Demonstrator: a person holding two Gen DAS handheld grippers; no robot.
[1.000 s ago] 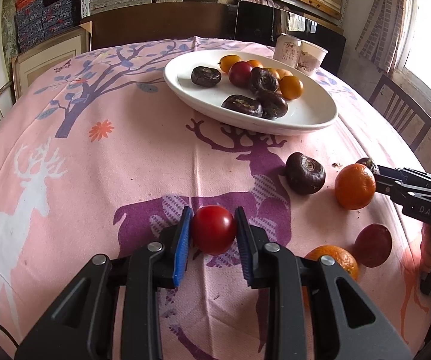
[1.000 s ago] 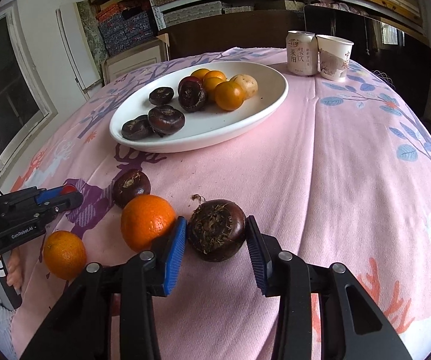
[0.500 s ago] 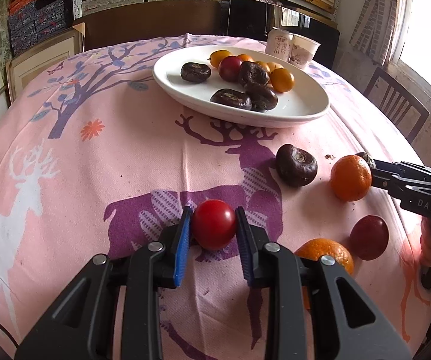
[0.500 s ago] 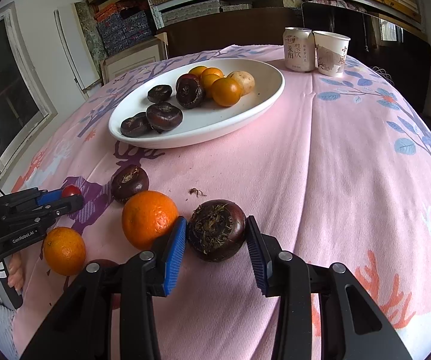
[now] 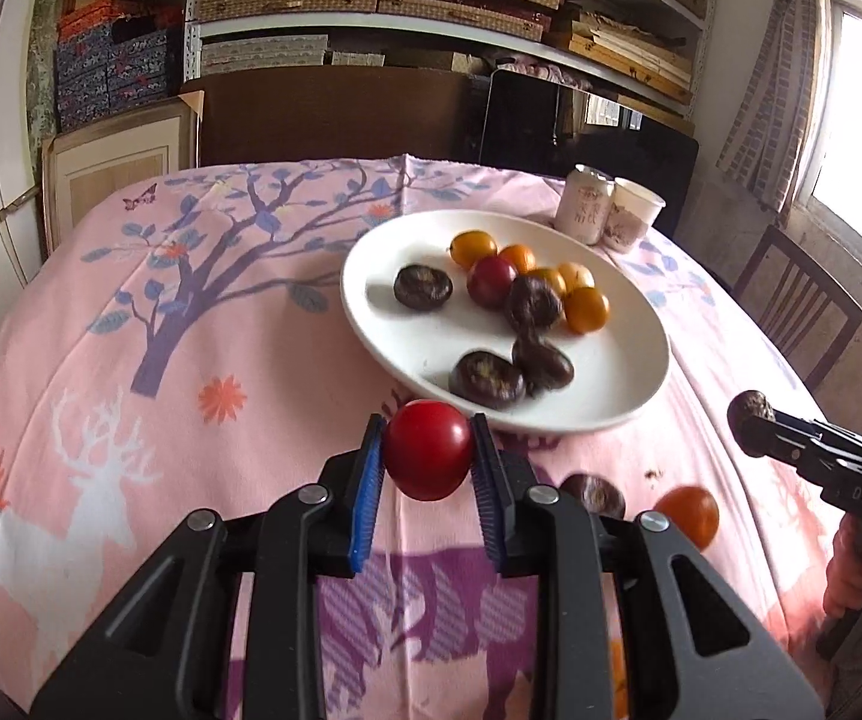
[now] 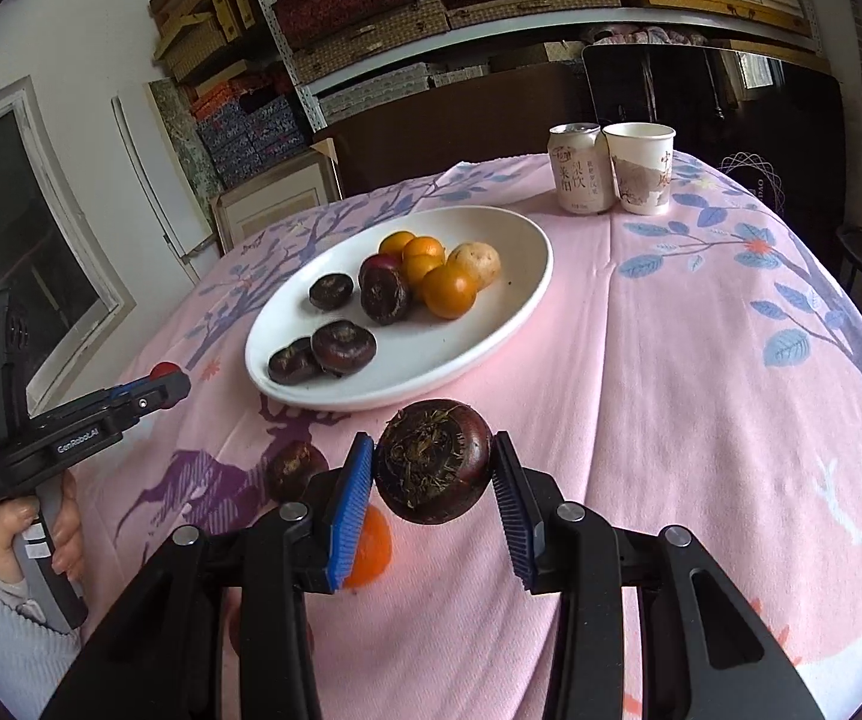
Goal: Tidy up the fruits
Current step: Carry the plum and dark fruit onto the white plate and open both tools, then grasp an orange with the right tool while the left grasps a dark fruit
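Note:
My left gripper [image 5: 428, 450] is shut on a red tomato [image 5: 429, 449], held above the pink cloth just short of the white plate [image 5: 641, 336]. My right gripper [image 6: 432, 461] is shut on a dark brown water chestnut [image 6: 434, 461], also lifted off the table in front of the plate [image 6: 527, 294]. The plate holds several small oranges, several dark chestnuts, a red fruit and a pale potato [image 6: 478, 263]. In the left wrist view the right gripper [image 5: 752, 423] shows at the right edge with the chestnut at its tip. The left gripper [image 6: 167, 381] shows at the left of the right wrist view.
On the cloth below lie a dark chestnut [image 5: 593, 493] and an orange [image 5: 688, 515]; the same chestnut [image 6: 296, 471] and orange [image 6: 371, 549] show behind the right fingers. A drink can [image 6: 578, 168] and paper cup [image 6: 640, 167] stand behind the plate. A chair [image 5: 800, 312] is at the right.
Both grippers have risen off the table with their fruits and come closer to the plate. The loose fruits on the cloth now sit lower and partly behind the fingers.

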